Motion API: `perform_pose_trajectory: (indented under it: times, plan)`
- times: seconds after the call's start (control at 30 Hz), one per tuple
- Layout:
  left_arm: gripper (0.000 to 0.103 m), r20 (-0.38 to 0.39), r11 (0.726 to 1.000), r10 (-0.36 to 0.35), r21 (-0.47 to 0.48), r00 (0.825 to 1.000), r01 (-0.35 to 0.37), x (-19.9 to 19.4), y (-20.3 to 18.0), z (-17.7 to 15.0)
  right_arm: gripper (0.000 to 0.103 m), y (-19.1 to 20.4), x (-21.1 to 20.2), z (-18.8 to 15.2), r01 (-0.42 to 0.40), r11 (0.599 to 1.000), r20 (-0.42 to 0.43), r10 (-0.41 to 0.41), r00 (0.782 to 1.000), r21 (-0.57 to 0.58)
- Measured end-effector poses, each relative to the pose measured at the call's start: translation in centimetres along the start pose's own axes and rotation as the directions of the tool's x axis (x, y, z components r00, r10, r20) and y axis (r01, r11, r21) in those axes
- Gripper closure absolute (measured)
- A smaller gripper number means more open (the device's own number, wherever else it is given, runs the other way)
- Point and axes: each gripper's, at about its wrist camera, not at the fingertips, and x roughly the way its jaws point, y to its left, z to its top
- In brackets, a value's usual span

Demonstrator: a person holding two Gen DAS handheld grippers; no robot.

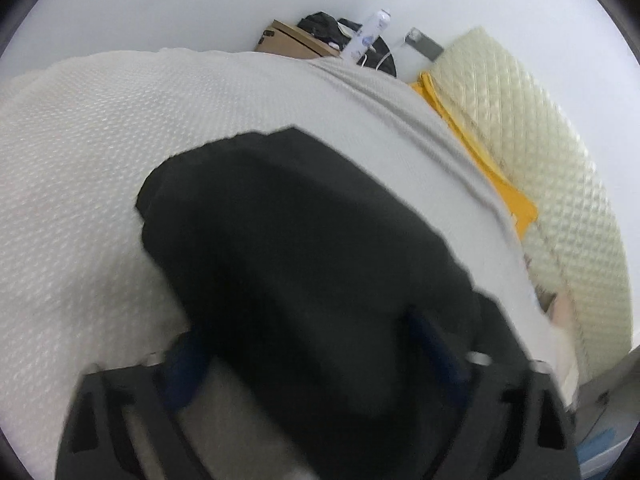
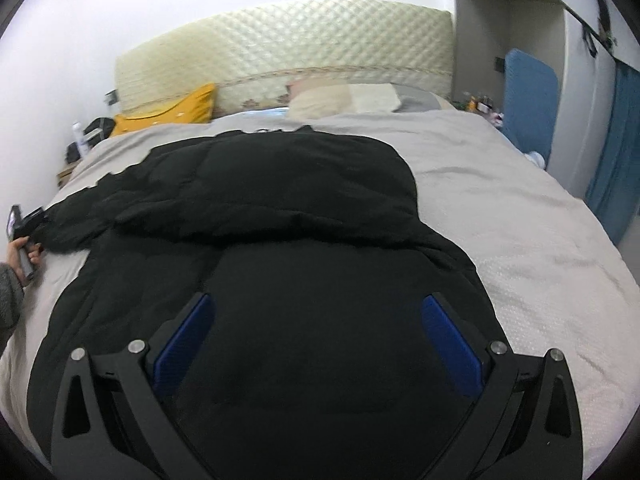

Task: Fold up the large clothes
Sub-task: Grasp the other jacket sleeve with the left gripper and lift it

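Note:
A large black padded jacket (image 2: pixel 280 208) lies spread on the bed's pale grey cover (image 2: pixel 520 216), its upper part folded over its body. My right gripper (image 2: pixel 316 304) hovers over the jacket's near part, jaws wide apart, blue pads (image 2: pixel 448 340) empty. In the right wrist view my left gripper (image 2: pixel 24 228) sits at the far left by the jacket's sleeve end, held by a hand. In the blurred left wrist view, black jacket fabric (image 1: pixel 288 240) lies between the left gripper's (image 1: pixel 312 332) spread blue pads (image 1: pixel 432 340); I cannot tell if it is gripped.
A cream quilted headboard (image 2: pixel 288 40) stands at the far end with a yellow pillow (image 2: pixel 172 114) and a beige pillow (image 2: pixel 340 98). A bedside stand with a bottle (image 2: pixel 78 132) and dark items is far left. A blue panel (image 2: pixel 528 96) and blue curtain (image 2: pixel 616 160) are on the right.

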Motion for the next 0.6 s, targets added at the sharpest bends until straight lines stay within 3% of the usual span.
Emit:
perform_pose_trajectory:
  times: [0.03, 0.1, 0.17, 0.27, 0.4, 0.6]
  plan:
    - [0.041, 0.008, 1.0, -0.011, -0.014, 1.0, 0.011, 0.2, -0.1, 0.4, 0.0, -0.2, 0.3, 0.1, 0.003, 1.0, -0.002, -0.003, 1.0, 0.007]
    - [0.065, 0.004, 1.0, -0.011, 0.002, 1.0, 0.011, 0.4, -0.7, 0.8, 0.0, -0.3, 1.0, 0.1, 0.017, 1.0, -0.013, -0.017, 1.0, 0.007]
    - [0.074, 0.028, 0.997, 0.03, 0.071, 0.999, -0.032, -0.1, -2.3, 0.9, 0.0, -0.3, 1.6, 0.0, 0.012, 1.0, -0.035, -0.012, 0.999, 0.004]
    - [0.087, 0.067, 0.995, 0.053, 0.085, 0.996, -0.059, -1.8, -3.3, 0.7, 0.0, 0.0, 2.0, -0.3, -0.001, 1.0, -0.052, 0.001, 0.999, -0.013]
    - [0.092, 0.13, 0.98, 0.101, 0.157, 0.986, -0.121, -5.2, -5.6, 0.1, 0.0, -0.2, 1.1, -0.7, -0.031, 0.999, -0.042, 0.03, 0.999, -0.021]
    - [0.093, 0.181, 0.97, 0.097, 0.203, 0.979, -0.134, -12.0, -8.8, -0.2, 0.0, -1.5, -1.0, -0.5, -0.05, 0.999, -0.018, 0.05, 0.999, 0.005]
